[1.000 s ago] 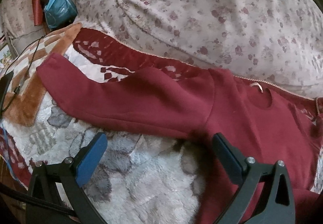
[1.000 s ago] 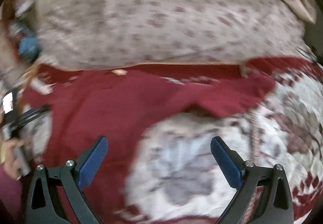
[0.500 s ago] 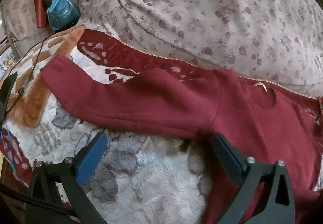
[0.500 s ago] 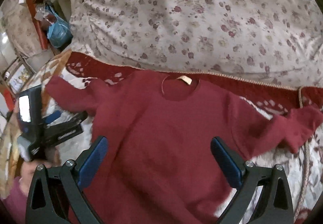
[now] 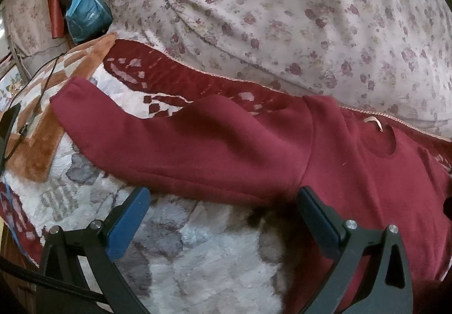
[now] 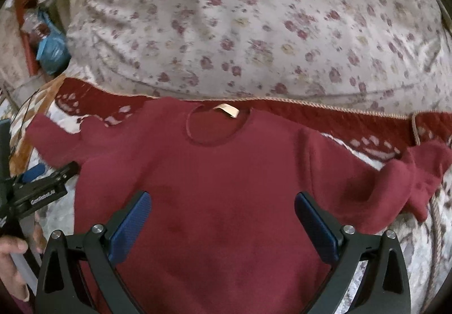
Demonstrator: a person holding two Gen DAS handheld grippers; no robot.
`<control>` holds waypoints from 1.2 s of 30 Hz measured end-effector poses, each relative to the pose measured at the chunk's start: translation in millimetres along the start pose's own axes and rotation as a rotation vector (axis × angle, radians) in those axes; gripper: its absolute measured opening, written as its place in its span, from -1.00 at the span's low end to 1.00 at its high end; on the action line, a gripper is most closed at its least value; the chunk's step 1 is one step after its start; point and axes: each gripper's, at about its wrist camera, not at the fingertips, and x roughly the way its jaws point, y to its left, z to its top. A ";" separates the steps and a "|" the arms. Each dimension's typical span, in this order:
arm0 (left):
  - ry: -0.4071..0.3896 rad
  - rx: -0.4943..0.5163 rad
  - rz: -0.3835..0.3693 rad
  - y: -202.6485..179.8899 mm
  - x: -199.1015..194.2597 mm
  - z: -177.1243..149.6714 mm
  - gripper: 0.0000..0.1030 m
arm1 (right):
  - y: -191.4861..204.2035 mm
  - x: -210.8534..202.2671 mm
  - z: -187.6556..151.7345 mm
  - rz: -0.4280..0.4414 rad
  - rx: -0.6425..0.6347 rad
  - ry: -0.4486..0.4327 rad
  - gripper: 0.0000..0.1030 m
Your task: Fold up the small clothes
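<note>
Nothing's really been folded yet: the maroon sweatshirt (image 6: 226, 186) is laid flat, neck up, on the fluffy patterned blanket (image 5: 212, 251), both sleeves spread out, so the whole fold is left to do. The left gripper (image 5: 223, 218) and right gripper (image 6: 223, 218) are both held wide with nothing grabbed. The straight left sleeve (image 5: 169, 144) is shown best by the left wrist view, while the bunched right cuff (image 6: 423, 172) and collar label (image 6: 227, 110) are only properly seen from the right one.

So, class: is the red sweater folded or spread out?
Spread out. The red sweater lies flat on the blanket, both sleeves out sideways; the right cuff is bunched.
</note>
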 end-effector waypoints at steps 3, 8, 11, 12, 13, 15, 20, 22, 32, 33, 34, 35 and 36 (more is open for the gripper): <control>0.001 0.018 -0.009 -6.6 0.8 -0.6 1.00 | -2.8 6.0 -0.4 -0.026 0.007 0.017 1.00; -0.003 0.042 -0.006 -10.6 0.7 -1.6 1.00 | 0.0 7.4 0.0 -0.029 0.002 0.021 1.00; 0.000 0.035 -0.009 -10.3 1.1 -2.1 1.00 | 2.5 10.3 -1.9 -0.025 -0.008 0.032 1.00; 0.000 0.034 -0.007 -10.1 1.1 -2.0 1.00 | 2.7 11.4 -2.4 -0.027 -0.010 0.035 1.00; -0.001 0.034 -0.006 -9.8 0.7 -2.1 1.00 | 3.1 12.6 -3.0 -0.030 -0.010 0.038 1.00; -0.001 0.033 -0.006 -9.6 0.6 -1.9 1.00 | 2.1 14.4 -4.0 -0.031 -0.006 0.044 1.00; 0.000 0.031 -0.005 -8.7 0.7 -1.5 1.00 | -0.1 16.2 -5.7 -0.029 0.007 0.051 1.00; 0.000 0.030 -0.006 -8.5 0.8 -1.5 1.00 | 0.7 17.2 -5.7 -0.032 0.006 0.055 1.00; 0.000 0.028 -0.004 -5.9 1.6 -0.2 1.00 | 0.8 21.2 -6.2 -0.039 0.005 0.061 1.00; 0.000 0.027 -0.003 -5.6 1.6 -0.1 1.00 | 0.3 21.3 -6.1 -0.038 0.008 0.061 1.00; 0.000 0.027 -0.003 -5.6 1.7 -0.1 1.00 | -0.5 21.8 -5.8 -0.036 0.011 0.063 1.00; 0.000 0.027 -0.001 -5.5 1.7 -0.1 1.00 | -1.3 22.3 -5.7 -0.034 0.014 0.065 1.00; -0.001 0.025 0.001 -5.1 1.6 0.1 1.00 | -1.8 22.8 -5.6 -0.034 0.015 0.066 1.00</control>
